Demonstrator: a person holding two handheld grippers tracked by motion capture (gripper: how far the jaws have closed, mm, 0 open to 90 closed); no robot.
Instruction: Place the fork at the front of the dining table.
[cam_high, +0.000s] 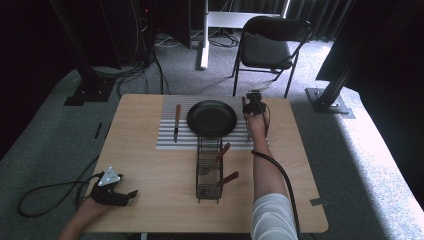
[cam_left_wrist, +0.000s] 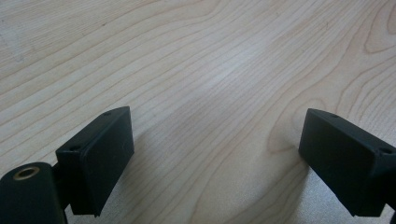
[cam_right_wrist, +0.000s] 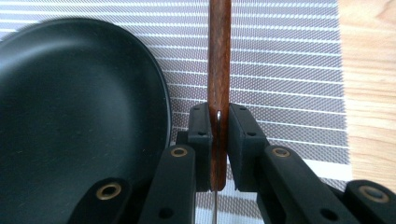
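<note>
My right gripper (cam_high: 253, 103) is at the far right of the striped placemat (cam_high: 167, 136), just right of the black plate (cam_high: 212, 118). It is shut on a wooden-handled utensil (cam_right_wrist: 219, 56). In the right gripper view the two pads (cam_right_wrist: 201, 123) press on the brown handle from both sides, and a thin metal shank runs back under the gripper (cam_right_wrist: 218, 112). The handle lies over the placemat (cam_right_wrist: 280, 56) beside the plate's rim (cam_right_wrist: 154, 93). My left gripper (cam_high: 127, 194) rests at the near left of the table. Its jaws stand open over bare wood (cam_left_wrist: 215, 140).
A wooden-handled knife (cam_high: 176, 122) lies on the placemat left of the plate. A black wire caddy (cam_high: 209, 172) stands mid-table, near side of the plate, with two wooden-handled utensils (cam_high: 223, 150) in it. A folding chair (cam_high: 270, 45) stands beyond the table's far edge.
</note>
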